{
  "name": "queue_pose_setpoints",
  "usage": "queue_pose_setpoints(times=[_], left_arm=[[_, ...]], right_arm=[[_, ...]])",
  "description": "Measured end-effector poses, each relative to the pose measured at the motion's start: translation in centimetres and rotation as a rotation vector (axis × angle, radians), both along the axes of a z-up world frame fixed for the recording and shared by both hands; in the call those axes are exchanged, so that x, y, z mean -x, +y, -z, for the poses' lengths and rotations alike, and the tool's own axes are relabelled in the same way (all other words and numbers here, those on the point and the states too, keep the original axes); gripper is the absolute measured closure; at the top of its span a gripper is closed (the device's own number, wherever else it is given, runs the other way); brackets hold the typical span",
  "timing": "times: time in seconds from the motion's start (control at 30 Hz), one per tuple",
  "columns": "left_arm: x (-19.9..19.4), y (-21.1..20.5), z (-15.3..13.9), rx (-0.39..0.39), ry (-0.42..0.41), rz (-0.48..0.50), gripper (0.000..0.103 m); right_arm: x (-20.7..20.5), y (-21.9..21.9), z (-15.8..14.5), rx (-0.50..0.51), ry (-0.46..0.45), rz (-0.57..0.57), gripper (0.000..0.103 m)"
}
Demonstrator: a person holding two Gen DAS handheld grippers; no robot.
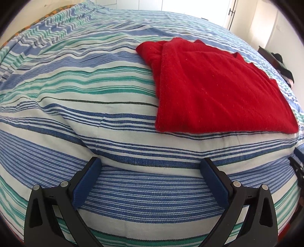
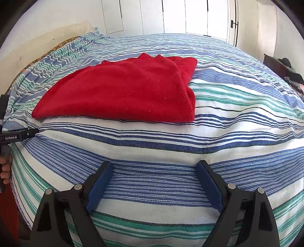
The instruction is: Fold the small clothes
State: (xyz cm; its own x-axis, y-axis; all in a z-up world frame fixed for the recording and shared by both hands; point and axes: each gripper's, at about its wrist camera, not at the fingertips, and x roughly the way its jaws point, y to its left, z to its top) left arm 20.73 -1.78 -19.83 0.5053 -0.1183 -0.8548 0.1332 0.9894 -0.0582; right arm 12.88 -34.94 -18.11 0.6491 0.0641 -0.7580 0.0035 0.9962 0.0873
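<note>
A red knitted garment (image 1: 212, 89) lies folded into a flat rectangle on the striped bedspread (image 1: 85, 98). In the right wrist view the garment (image 2: 123, 93) lies ahead and to the left. My left gripper (image 1: 151, 161) is open and empty, above the near bed edge, short of the garment's near left corner. My right gripper (image 2: 153, 165) is open and empty, also near the bed edge, short of the garment's near right corner. The left gripper's body (image 2: 13, 135) shows at the left edge of the right wrist view.
The bed (image 2: 237, 106) is covered in blue, green and white stripes, with wrinkles on the left. White wardrobe doors (image 2: 171, 17) stand behind it. Dark furniture with clothes (image 2: 288, 72) is at the far right. A wall runs along the left.
</note>
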Motion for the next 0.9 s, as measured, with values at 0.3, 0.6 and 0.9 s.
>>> queue_pose_setpoints(times=[0.3,0.6,0.9], left_arm=[[-0.7,0.7,-1.4,0.042,0.096,0.062,0.001],[-6.6,4.5,-7.1,0.534,0.08,0.053,0.003],[-13.6,1.3,-1.1,0.619,0.218,-0.017,0.038]], right_arm=[[0.0,-0.1,0.0,-0.003,0.001,-0.001,0.013],[-0.2,-0.1,0.2,-0.01,-0.008,-0.012,0.011],[-0.1,-0.1,0.2,-0.015,-0.007,-0.016,0.01]])
